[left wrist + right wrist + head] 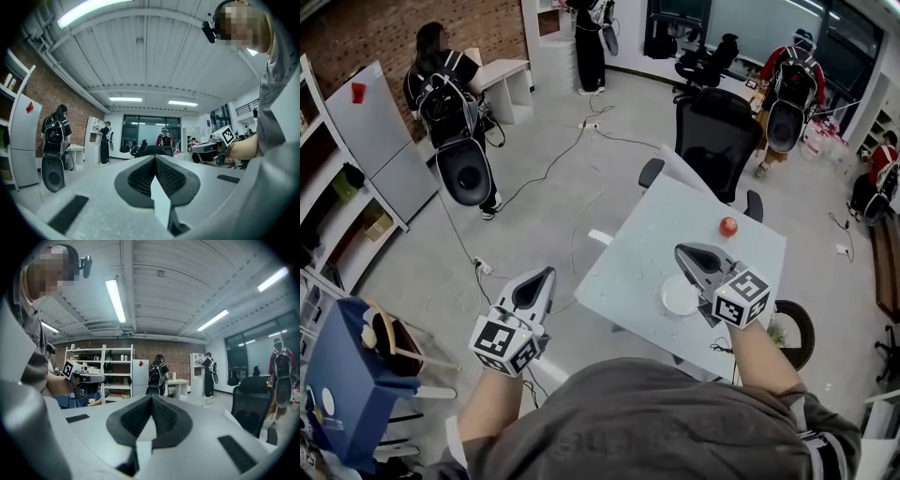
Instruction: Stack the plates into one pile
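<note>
The white plates (679,296) lie near the worktop's (656,225) near edge, with bare surface around them; their number cannot be told. The right gripper (686,253) hovers just beside them, fingers closed and empty. The left gripper (542,277), fingers also closed on nothing, hangs over open floor (534,197) past the worktop's left edge. A small red ball-shaped thing (728,226) sits toward the far edge.

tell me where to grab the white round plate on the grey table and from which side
Its thin rim, probably: the white round plate lies flat on the grey table, so only the edge offers a pinch. Come in low from the table's near edge.
</note>
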`<action>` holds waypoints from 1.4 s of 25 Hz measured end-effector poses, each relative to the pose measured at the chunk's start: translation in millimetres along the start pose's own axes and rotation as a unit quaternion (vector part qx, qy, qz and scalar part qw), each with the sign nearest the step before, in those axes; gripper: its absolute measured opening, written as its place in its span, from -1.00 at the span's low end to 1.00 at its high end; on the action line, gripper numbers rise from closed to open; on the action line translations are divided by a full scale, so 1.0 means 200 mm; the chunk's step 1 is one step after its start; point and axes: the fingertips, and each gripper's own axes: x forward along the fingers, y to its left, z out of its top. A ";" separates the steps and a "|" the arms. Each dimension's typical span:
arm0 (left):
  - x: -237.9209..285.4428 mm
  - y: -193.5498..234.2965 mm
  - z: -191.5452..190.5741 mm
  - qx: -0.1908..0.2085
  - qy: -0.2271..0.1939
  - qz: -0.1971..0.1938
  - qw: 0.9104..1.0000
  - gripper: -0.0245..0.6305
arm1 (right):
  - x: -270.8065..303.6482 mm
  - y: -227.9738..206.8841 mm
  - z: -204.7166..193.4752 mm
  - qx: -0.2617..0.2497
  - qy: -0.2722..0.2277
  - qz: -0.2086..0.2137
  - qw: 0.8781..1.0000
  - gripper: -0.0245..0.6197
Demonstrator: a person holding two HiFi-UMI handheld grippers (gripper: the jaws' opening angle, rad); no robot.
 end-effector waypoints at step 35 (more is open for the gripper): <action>0.02 -0.01 0.00 0.009 -0.005 -0.004 1.000 -0.91 | 0.02 -0.01 -0.02 -0.025 0.015 -0.004 1.000 -0.95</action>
